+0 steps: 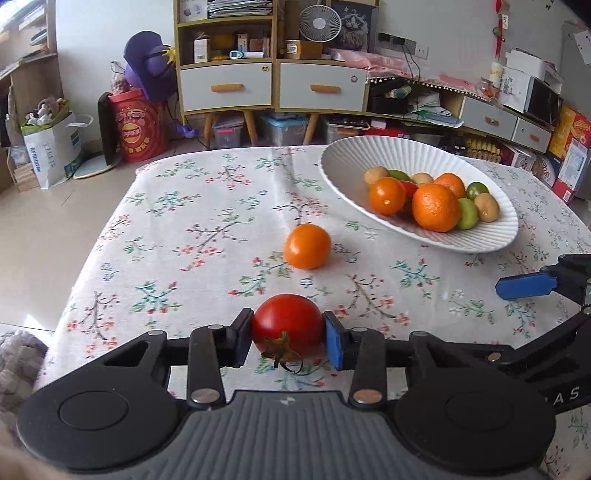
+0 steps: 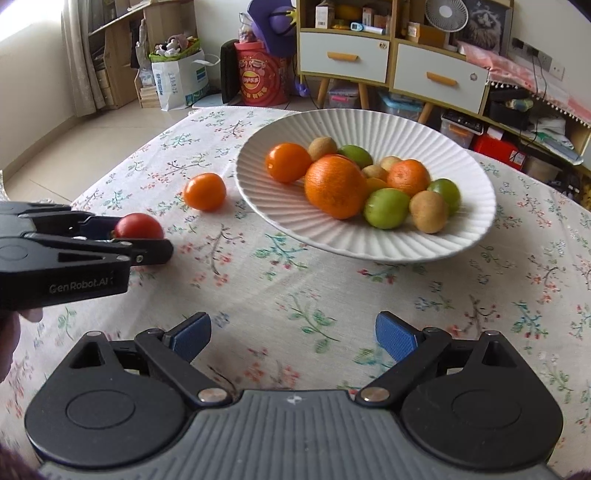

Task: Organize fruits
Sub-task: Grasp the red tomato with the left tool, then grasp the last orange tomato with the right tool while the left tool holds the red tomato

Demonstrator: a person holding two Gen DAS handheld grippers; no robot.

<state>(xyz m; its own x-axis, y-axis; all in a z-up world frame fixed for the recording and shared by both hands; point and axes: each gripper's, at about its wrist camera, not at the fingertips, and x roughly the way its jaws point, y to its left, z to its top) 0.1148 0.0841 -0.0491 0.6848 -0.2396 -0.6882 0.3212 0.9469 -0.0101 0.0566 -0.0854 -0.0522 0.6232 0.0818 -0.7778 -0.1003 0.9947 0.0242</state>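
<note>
Room, far left: a pale tiled floor (image 1: 33, 229) with a white paper bag (image 1: 55, 147) and a red drum-shaped box (image 1: 138, 129) standing on it, a purple plush (image 1: 147, 66) above them.
Room, far middle: a wooden cabinet (image 1: 266, 85) with two white drawers and orange handles; a small white fan (image 1: 319, 22) stands on its top.
Room, far right: low drawers and stacked boxes (image 1: 565, 147) along the wall.
Surface: a table under a white floral tablecloth (image 1: 192, 229), its far edge rounded.
Left gripper (image 1: 288, 334): closed on the red tomato (image 1: 286, 326), one pad pressed to each side, stem end facing the camera; near the left side of the table, low over the cloth.
Loose orange tomato (image 1: 307, 246): lies on the cloth just beyond the red one, apart from it and left of the plate.
Plate (image 2: 369, 125): white, ribbed, on the right half of the table, holding a large orange (image 2: 335, 186), a smaller orange (image 2: 408, 177), an orange tomato (image 2: 288, 162), green fruits (image 2: 386, 208) and brown kiwis (image 2: 428, 211) heaped together.
Right gripper (image 2: 293, 338): jaws spread wide and holding nothing, over bare cloth near the plate's near edge.
</note>
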